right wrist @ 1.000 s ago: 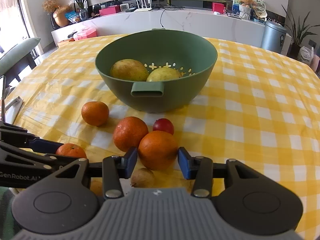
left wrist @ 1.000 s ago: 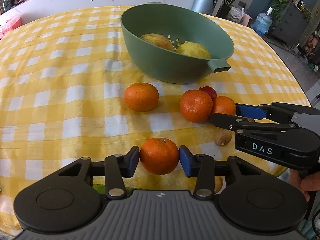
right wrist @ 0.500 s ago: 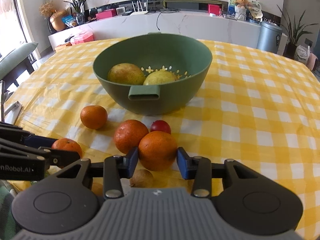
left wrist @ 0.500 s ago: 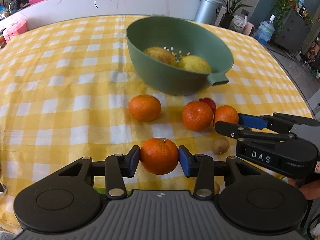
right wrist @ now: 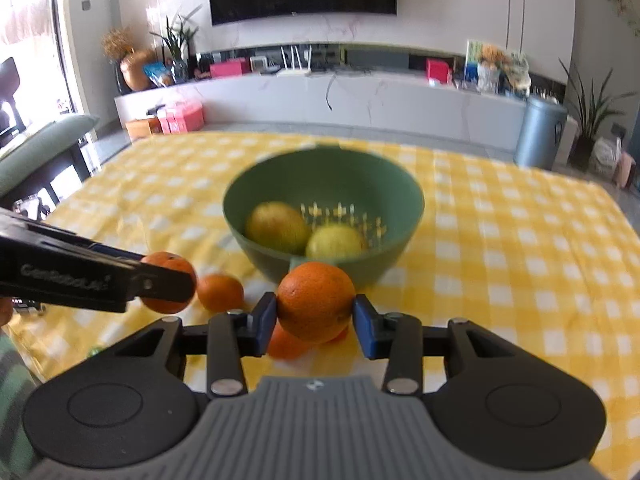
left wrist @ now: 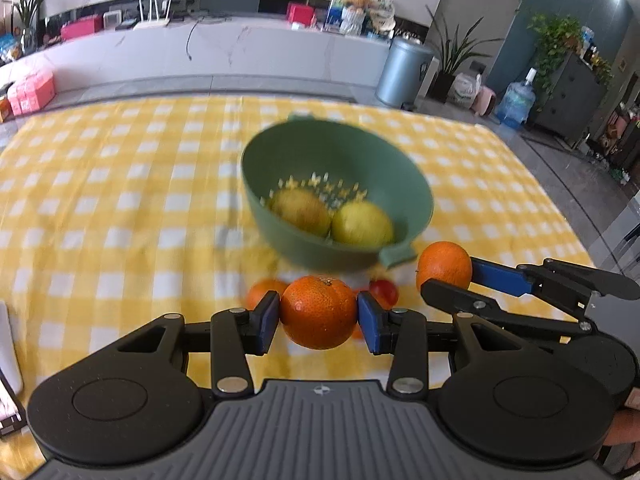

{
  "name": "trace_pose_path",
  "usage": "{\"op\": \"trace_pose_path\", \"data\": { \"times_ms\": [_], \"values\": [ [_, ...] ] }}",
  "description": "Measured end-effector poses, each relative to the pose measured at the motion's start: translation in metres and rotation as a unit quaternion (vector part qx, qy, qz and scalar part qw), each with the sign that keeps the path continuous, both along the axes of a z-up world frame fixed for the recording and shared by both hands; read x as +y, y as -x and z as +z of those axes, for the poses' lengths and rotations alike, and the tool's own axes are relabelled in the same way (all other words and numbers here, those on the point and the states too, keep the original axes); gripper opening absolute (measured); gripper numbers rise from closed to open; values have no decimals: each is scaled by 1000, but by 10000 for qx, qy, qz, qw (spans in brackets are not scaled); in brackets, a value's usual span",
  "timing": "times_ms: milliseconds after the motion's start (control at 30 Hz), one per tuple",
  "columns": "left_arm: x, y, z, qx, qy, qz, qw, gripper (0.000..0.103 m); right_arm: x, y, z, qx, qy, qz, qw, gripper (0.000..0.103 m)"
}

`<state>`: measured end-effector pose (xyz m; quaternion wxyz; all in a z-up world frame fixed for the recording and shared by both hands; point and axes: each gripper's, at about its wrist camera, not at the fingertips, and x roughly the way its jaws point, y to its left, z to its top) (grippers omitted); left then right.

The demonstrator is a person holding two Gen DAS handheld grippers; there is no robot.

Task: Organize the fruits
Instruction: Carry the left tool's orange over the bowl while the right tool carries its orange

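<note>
My left gripper is shut on an orange and holds it above the table, short of the green colander bowl. My right gripper is shut on another orange, also lifted in front of the bowl. Two yellow-green fruits lie in the bowl. The right gripper shows in the left wrist view with its orange. The left gripper shows in the right wrist view with its orange.
On the yellow checked tablecloth lie another orange, a small red fruit and an orange partly hidden under my right gripper. A white object sits at the left edge.
Both grippers have lifted their oranges off the table and risen; the bowl now looks lower and farther. The view is blurred from motion.
</note>
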<state>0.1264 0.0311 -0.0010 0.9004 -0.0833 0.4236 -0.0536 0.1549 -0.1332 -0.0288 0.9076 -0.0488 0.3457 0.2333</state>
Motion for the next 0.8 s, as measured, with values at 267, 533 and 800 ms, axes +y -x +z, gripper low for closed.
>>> {"op": "trace_pose_path", "data": {
  "times_ms": [267, 533, 800],
  "values": [
    [-9, -26, 23, -317, -63, -95, 9994, 47, 3, -18, 26, -318, -4, 101, 9994, 38],
    [-11, -59, 24, -308, -48, -75, 9995, 47, 11, -48, 27, -387, 198, 167, 9989, 38],
    [-5, -92, 8, -79, -20, -26, 10000, 47, 24, -83, 12, -282, 441, 200, 9984, 38]
  ]
}}
